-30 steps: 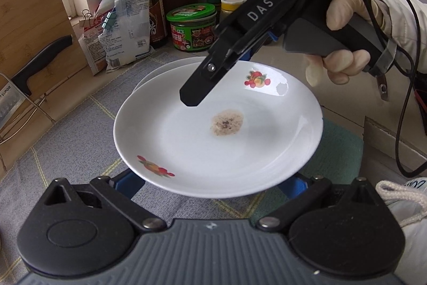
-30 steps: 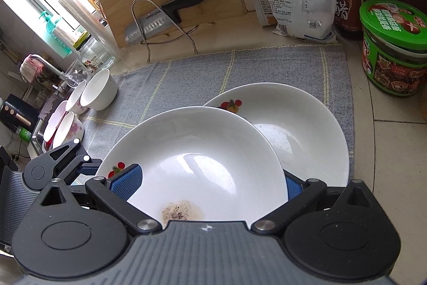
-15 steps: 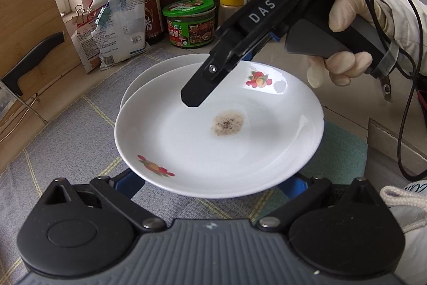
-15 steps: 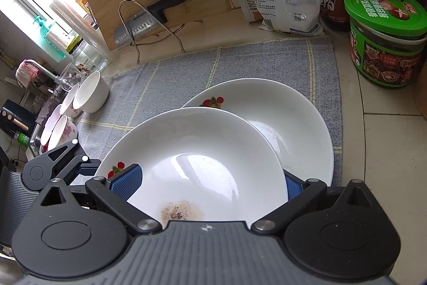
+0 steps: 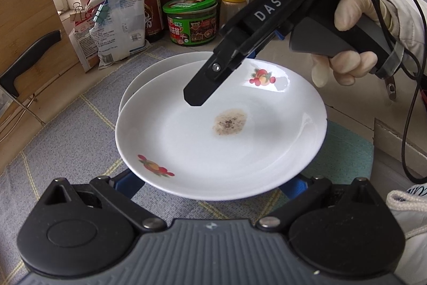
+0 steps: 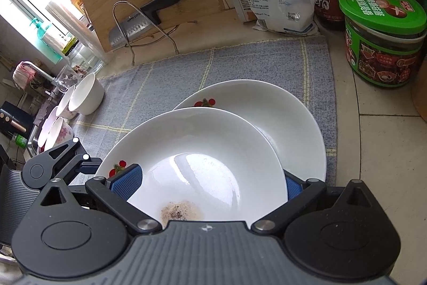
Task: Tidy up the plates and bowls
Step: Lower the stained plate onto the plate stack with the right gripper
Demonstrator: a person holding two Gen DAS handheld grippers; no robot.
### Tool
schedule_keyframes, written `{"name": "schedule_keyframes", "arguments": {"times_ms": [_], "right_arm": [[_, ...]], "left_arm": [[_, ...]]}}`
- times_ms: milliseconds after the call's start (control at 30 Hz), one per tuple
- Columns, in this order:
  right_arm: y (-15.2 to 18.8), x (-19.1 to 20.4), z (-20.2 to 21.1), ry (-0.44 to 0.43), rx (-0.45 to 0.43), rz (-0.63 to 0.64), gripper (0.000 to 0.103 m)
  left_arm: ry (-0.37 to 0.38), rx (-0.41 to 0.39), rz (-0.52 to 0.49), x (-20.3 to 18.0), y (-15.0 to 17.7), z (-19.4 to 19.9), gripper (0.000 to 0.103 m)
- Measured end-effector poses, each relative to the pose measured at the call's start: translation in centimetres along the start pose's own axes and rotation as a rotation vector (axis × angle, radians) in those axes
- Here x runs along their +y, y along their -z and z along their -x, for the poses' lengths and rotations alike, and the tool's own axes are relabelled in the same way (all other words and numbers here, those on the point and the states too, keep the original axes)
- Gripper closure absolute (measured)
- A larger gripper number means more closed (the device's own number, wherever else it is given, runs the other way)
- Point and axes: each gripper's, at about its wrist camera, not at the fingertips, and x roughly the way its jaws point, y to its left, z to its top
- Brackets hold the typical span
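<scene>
Top plate (image 5: 221, 132), brown stain (image 5: 229, 121) at centre, above grey cloth (image 5: 66, 140), overlapping second plate (image 6: 280, 122) behind it. Right gripper (image 6: 208, 179) jaws spread, pads at plate's opposite edges; grip uncertain. Left gripper (image 5: 213, 182) jaws spread beneath plate's near rim; contact unclear. Bowls (image 6: 85, 94) at cloth's left edge. Green-lidded jar (image 6: 384, 36) right of cloth.

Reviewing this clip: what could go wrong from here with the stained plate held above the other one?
1. No firm pinch shows on the stained plate. The left gripper is spread open beneath it, and the right gripper has one pad above the rim and one below. It may slip onto the lower plate and chip.
2. The green-lidded jar stands close beside the plates, so a sideways swing could knock it.
</scene>
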Motion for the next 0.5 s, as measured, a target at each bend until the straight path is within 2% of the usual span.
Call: {"name": "schedule_keyframes", "arguments": {"times_ms": [500], "right_arm": [[0.0,-0.5,0.4,0.025,-0.01,-0.014,0.0]], "left_arm": [[-0.002,0.015,-0.032,0.5,-0.4,-1.1,0.001]]}}
